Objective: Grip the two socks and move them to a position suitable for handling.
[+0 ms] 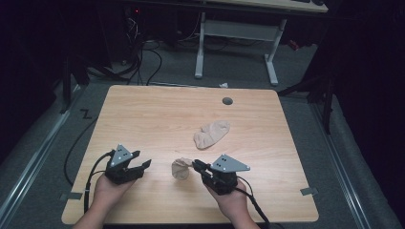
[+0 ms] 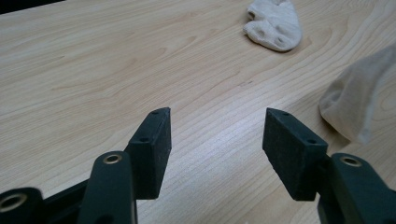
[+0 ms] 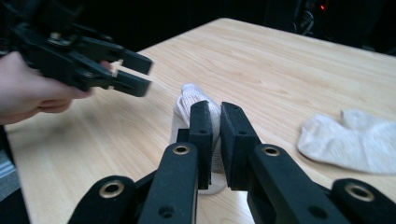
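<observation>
At the bottom right of the high view, the right gripper [image 1: 197, 166] sits in the person's hand near the front edge of the table [image 1: 143, 109], its jaws pointing left. In the right gripper view those jaws rise from the bottom centre, drawn nearly together and clenched on the near sock [image 3: 187, 100], whose ribbed cream fabric is pinched between the pads and bunches up just beyond the tips. In the high view this sock [image 1: 181, 168] lies crumpled in the lower centre, touching the jaw tips.

At the lower left of the high view the left gripper [image 1: 142, 161] rests in the other hand, well apart from the sock. In the left gripper view its two black pads [image 2: 156, 149] stand wide apart, released, with only bare wood between them. In the right gripper view it hangs blurred at the upper left [image 3: 137, 72].

Farther up, just right of centre in the high view, the second sock [image 1: 211, 134] lies flat on the wood, apart from both grippers. Near the far edge sits a small round grey grommet [image 1: 227, 101].
</observation>
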Demonstrator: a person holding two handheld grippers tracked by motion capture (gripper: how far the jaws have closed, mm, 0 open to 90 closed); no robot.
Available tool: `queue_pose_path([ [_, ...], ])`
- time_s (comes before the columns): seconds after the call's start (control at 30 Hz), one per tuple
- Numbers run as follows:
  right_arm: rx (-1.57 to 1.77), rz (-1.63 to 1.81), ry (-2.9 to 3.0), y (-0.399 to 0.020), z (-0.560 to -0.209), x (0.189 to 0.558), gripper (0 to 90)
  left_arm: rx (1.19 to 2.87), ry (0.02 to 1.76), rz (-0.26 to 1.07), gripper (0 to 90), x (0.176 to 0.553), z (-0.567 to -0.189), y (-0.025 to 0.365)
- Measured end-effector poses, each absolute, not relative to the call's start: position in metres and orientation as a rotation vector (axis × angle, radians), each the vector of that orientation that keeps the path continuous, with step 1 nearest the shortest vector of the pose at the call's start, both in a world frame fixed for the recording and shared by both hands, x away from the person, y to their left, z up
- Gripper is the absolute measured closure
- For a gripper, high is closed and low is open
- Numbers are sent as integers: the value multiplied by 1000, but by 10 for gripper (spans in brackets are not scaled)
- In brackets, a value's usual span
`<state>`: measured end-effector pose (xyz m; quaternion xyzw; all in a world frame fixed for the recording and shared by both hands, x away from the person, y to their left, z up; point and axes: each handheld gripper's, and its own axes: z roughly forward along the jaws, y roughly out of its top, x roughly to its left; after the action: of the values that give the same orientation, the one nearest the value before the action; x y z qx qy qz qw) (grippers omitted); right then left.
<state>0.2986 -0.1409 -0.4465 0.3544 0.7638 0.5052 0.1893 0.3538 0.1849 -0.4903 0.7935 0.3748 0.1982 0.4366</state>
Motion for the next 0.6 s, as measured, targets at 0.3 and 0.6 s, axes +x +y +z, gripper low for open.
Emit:
queue_pose_path([
  [0.3, 1112, 1388, 2147, -157, -462, 314, 836, 1980, 929, 469, 425, 354, -492, 181],
  [0.6, 1214, 1331, 2144, -167, -479, 327, 832, 2002, 903, 473, 423, 352, -493, 174],
])
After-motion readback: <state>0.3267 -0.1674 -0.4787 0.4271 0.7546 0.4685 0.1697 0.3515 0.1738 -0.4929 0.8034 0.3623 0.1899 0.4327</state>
